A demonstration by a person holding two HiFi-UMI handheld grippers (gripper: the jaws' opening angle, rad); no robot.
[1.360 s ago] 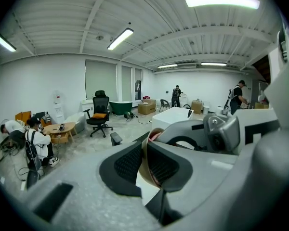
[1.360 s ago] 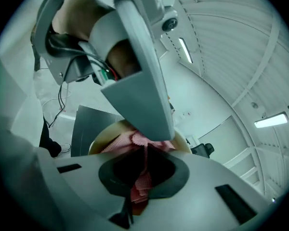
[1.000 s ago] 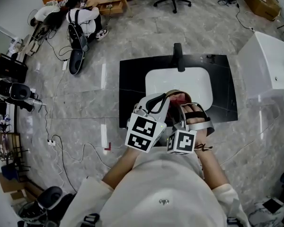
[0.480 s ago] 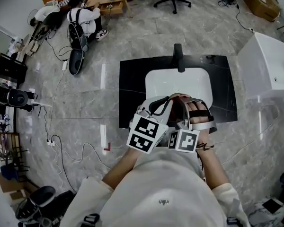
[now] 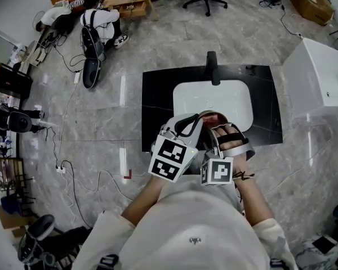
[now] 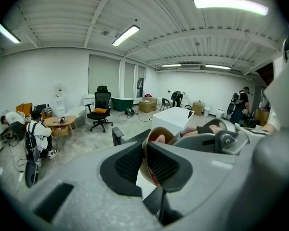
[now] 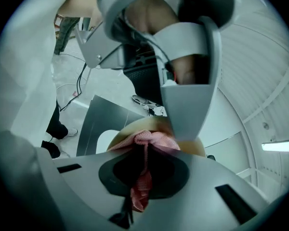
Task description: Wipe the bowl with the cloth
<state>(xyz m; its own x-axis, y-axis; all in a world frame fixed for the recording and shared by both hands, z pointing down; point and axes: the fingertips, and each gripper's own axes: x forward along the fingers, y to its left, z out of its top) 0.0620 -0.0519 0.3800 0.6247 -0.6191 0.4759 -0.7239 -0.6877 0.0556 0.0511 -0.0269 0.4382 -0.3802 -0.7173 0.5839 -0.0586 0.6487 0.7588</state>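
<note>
A tan bowl [image 5: 201,117] is held tilted over the white basin [image 5: 236,97]. My left gripper [image 5: 192,122] is shut on the bowl's rim [image 6: 153,139], one pad inside and one outside. My right gripper [image 5: 217,127] is shut on a pink cloth [image 7: 143,179], which bunches between the pads. The cloth's front [image 7: 151,138] lies against the bowl [image 7: 195,147]. In the head view the cloth [image 5: 214,118] shows as a pink patch inside the bowl. Most of the bowl is hidden by the grippers and hands.
A black countertop [image 5: 158,100] surrounds the basin, with a black faucet [image 5: 212,67] at its far side. A white tub [image 5: 321,75] stands to the right. Cables [image 5: 73,167] run over the marble floor at the left. A person [image 5: 101,24] sits by a low table far left.
My right gripper with the cloth swung a little to the right and has come back left against the bowl. The left gripper and bowl have stayed put.
</note>
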